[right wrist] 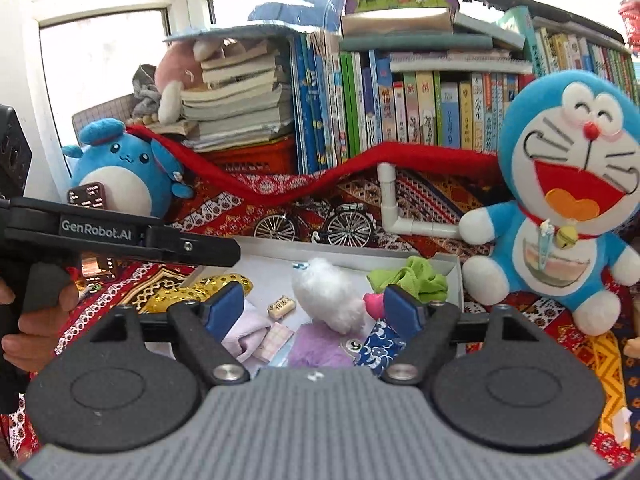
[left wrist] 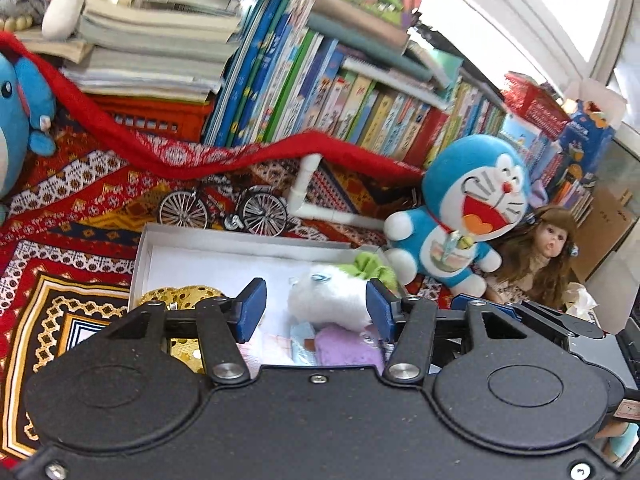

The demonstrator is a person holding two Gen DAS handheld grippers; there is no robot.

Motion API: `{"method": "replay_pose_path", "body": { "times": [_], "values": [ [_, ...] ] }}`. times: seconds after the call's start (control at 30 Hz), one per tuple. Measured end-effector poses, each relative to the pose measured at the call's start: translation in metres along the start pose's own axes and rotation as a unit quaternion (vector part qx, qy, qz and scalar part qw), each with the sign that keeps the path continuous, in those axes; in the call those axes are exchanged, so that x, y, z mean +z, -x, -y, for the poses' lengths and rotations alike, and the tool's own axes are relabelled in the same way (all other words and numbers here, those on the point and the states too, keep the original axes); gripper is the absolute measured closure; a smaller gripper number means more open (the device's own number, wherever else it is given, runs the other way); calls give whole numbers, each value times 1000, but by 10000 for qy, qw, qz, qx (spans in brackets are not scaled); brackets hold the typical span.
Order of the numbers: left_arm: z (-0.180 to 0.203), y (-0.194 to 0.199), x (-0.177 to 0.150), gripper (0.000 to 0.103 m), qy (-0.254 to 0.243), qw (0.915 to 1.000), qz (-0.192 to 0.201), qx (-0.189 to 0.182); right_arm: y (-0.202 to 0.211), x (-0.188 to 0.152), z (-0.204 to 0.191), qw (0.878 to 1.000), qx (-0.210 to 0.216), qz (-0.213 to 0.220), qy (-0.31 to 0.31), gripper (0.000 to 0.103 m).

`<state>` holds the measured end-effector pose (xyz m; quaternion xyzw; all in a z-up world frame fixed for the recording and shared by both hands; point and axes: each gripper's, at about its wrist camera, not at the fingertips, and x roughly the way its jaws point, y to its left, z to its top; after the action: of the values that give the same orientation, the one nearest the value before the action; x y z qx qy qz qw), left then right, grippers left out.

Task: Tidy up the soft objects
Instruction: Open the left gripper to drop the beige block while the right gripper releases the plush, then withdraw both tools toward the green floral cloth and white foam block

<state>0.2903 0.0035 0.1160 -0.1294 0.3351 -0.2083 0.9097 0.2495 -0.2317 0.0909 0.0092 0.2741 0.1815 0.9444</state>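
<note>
Hovering over the white box (right wrist: 452, 268), left gripper (left wrist: 316, 308) with fingers spread wide, gripping nothing, right gripper (right wrist: 316, 312) likewise wide and empty, white fluffy toy (right wrist: 328, 296) lying inside the box between both finger pairs, green cloth (right wrist: 416, 278) at the box's far right corner, purple cloth (right wrist: 320, 346) nearest.

My left gripper (left wrist: 316, 308) is matte black, grainy plastic, with two round discs low in the frame and silver rivets at the linkage pivots. Its fingers (left wrist: 252, 308) end in ribbed blue pads. My right gripper (right wrist: 316, 312) has the same black arms, discs and blue pads, but a ribbed grey plate fills the bottom centre. At the left edge, white "GenRobot.AI" lettering marks a black arm, and my bare-skinned hand (right wrist: 24, 332) shows.
</note>
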Motion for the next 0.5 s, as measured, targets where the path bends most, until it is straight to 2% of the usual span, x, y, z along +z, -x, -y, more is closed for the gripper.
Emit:
{"method": "replay_pose_path", "body": {
  "times": [0.17, 0.5],
  "values": [
    [20, 28, -5, 44, -238, 9994, 255, 39, 26, 1, -1, 9997, 14, 229, 46, 14],
    [55, 79, -25, 30, -655, 9952, 706, -154, 77, -4, 3, 9979, -18, 620, 200, 6]
  ]
}}
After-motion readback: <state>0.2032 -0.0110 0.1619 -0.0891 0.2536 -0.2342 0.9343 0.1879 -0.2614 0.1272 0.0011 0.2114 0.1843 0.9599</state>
